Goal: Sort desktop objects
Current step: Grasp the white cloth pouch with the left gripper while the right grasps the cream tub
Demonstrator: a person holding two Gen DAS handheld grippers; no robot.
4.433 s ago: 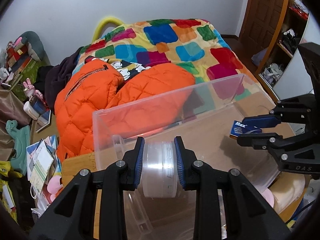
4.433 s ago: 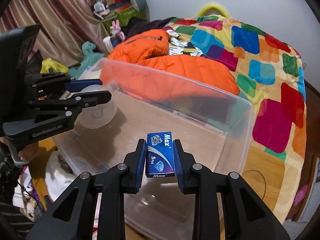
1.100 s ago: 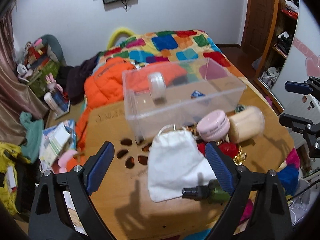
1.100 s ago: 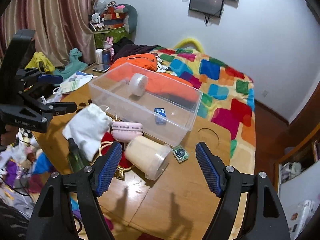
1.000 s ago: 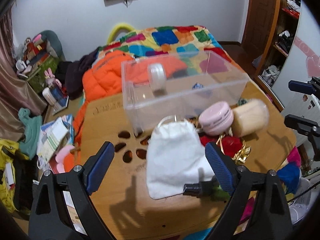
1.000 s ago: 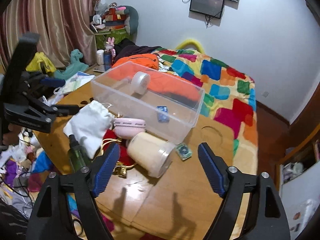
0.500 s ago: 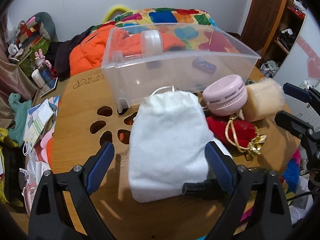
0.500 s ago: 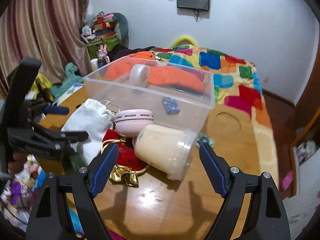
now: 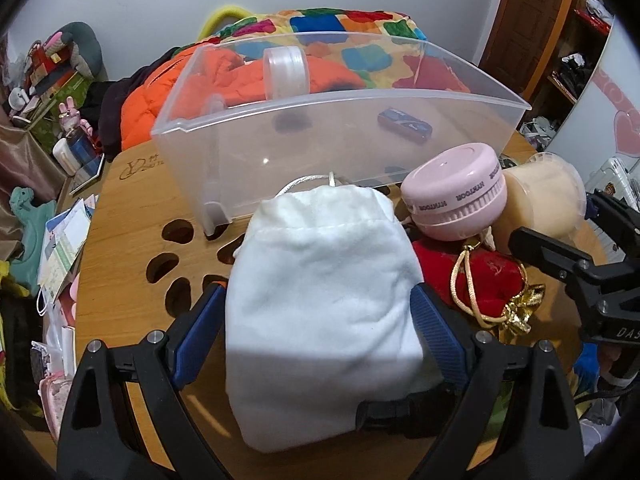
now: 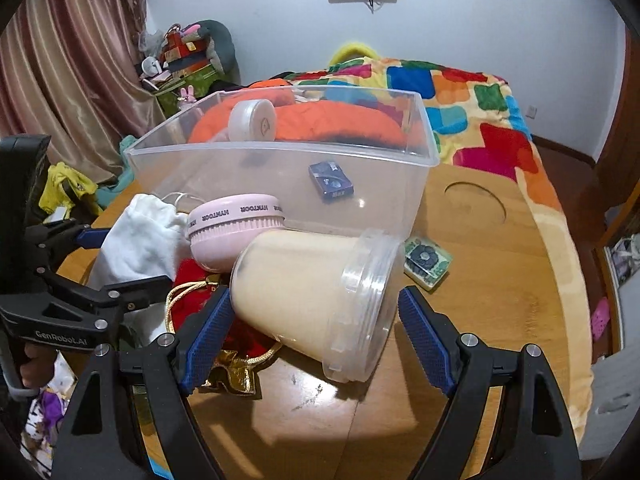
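My left gripper [image 9: 318,320] is open, its jaws on either side of a white cloth pouch [image 9: 324,300] lying on the wooden table. My right gripper [image 10: 316,320] is open around a cream plastic tub [image 10: 312,292] lying on its side. A clear plastic bin [image 9: 280,140] stands behind them; inside it are a round white tape roll [image 9: 286,73] and a small blue box [image 9: 405,124]. A pink round case [image 9: 456,194] leans between pouch and tub. A red pouch with gold cord [image 9: 484,280] lies under them.
A small green box [image 10: 427,259] lies on the table right of the tub. The table [image 10: 492,292] has a round cutout [image 10: 475,202] at the back right and paw-shaped holes [image 9: 168,256] at the left. A bed with a colourful blanket and orange jacket stands behind the table.
Both grippers let go of the tape roll and the blue box, which now lie in the bin. Both then moved down and forward: the left around the white pouch, the right around the cream tub.
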